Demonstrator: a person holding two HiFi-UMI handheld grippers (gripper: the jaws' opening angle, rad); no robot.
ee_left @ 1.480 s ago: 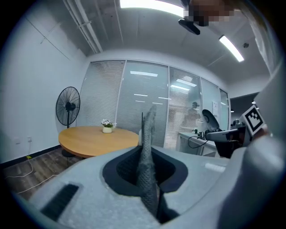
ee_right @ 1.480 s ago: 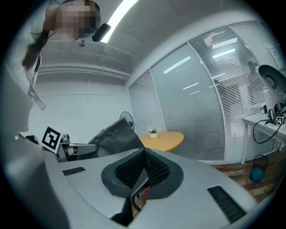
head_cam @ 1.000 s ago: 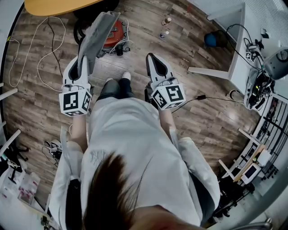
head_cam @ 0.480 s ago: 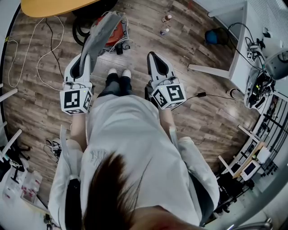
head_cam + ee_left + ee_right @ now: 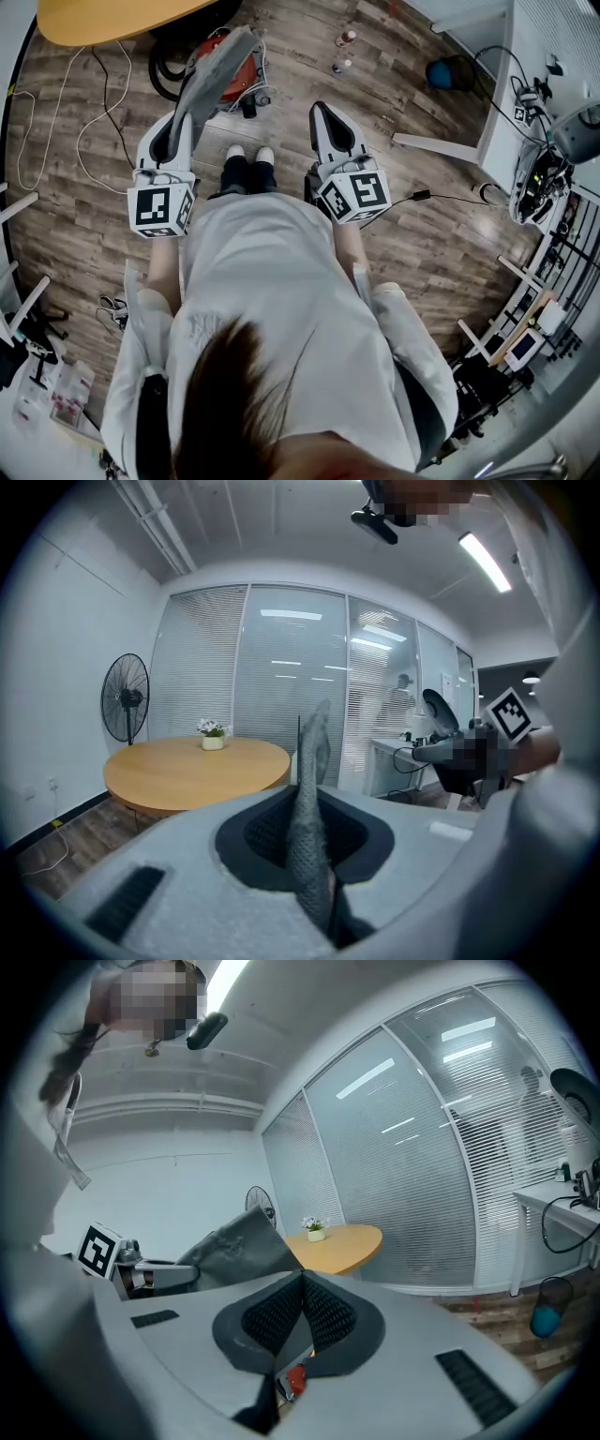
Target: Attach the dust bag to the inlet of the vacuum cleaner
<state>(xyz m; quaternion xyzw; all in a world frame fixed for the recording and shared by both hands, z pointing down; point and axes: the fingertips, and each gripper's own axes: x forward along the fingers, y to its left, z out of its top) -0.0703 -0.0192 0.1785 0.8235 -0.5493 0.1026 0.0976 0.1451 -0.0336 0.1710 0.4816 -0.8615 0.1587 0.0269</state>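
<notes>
My left gripper (image 5: 184, 120) is shut on the grey fabric dust bag (image 5: 214, 73), which sticks out forward past the jaws. In the left gripper view the bag (image 5: 310, 780) stands edge-on between the pads of that gripper (image 5: 314, 874). The bag's free end lies over the red vacuum cleaner (image 5: 236, 82) on the floor ahead of the person's feet. My right gripper (image 5: 323, 111) is level beside the left, shut with nothing in it (image 5: 301, 1279). From the right gripper view the bag (image 5: 236, 1241) and the left gripper (image 5: 141, 1275) show at left.
A round wooden table (image 5: 112, 17) stands just beyond the vacuum, with a black hose (image 5: 167, 67) beneath it. White cables (image 5: 98, 122) trail on the floor at left. Two small bottles (image 5: 342, 52), a blue bin (image 5: 441, 81) and a white desk (image 5: 487, 103) are at right.
The person has stepped forward and both grippers have gone along, the left still holding the bag. The bag's free end now reaches over the red vacuum.
</notes>
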